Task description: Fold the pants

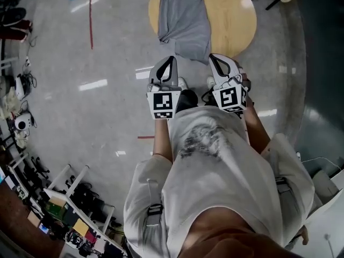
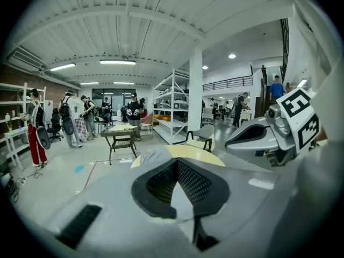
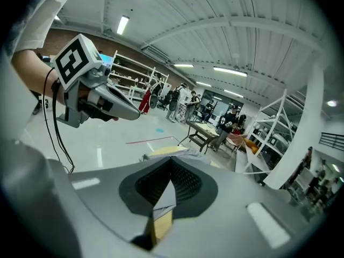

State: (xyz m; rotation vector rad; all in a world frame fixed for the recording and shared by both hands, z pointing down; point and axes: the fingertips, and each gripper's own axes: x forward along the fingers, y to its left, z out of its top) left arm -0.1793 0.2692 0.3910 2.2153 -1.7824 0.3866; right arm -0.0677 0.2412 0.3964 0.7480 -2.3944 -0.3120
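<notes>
Head view: the grey pants (image 1: 185,20) lie across a round wooden bench (image 1: 236,20), one end hanging over its near edge. The left tool (image 1: 170,61) and right tool (image 1: 214,59) are side by side, near that end.

Left gripper view: jaws pressed together, holding nothing.

Right gripper view: jaws pressed together too, pants beyond them.

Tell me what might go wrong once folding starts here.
1. The pants hang over the near edge of the round table; a tug toward the person may drag them off.
2. The left gripper and right gripper are both shut and empty; reaching in like that would likely shove the cloth, not grasp it.
</notes>
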